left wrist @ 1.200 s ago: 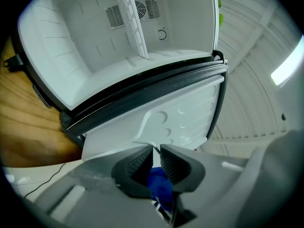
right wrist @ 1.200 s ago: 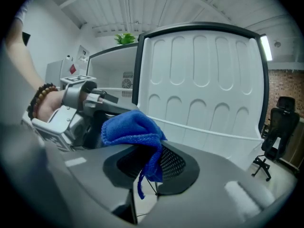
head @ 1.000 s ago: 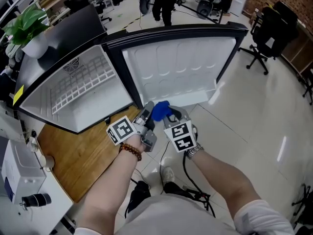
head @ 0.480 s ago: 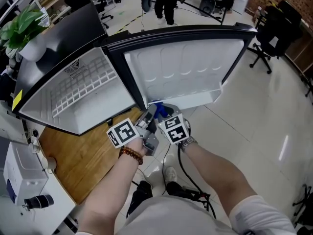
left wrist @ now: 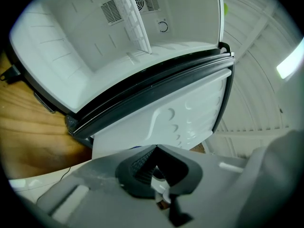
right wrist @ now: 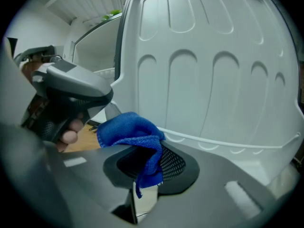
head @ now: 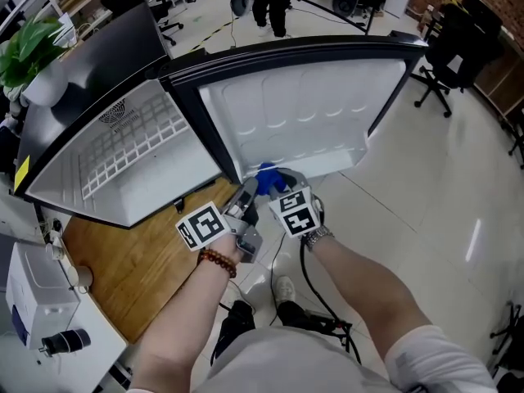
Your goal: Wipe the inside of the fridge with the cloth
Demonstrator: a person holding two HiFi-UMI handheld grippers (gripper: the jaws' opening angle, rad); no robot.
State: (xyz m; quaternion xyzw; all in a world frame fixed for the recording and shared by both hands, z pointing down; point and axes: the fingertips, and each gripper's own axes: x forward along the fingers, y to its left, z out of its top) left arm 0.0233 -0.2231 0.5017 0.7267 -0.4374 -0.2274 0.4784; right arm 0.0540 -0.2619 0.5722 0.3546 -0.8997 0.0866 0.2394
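The right tool [right wrist: 149,163] is clenched on a crumpled blue terry cloth [right wrist: 127,129]: the cloth sits pinched between the two dark meshed pads, most of it bunched above them toward the left and a loose corner hanging below. In the head view the cloth shows at mid-frame, just under the lower edge of the white moulded inner door of the fridge [right wrist: 213,80]. That door fills the right gripper view behind the cloth, but whether the cloth touches it cannot be told. The left tool [left wrist: 156,160] has just been closing, and its jaws now stand together with nothing between them. It points toward the black door seal and the open white fridge cabinet [left wrist: 71,42] in the upper left of its view. In the head view the two tools sit side by side at centre, the left one just beside the cloth. A white wire shelf [head: 131,142] lies inside the cabinet at left. The fridge stands on a brown wooden worktop [head: 131,260], with a pale glossy floor [head: 442,178] to the right.
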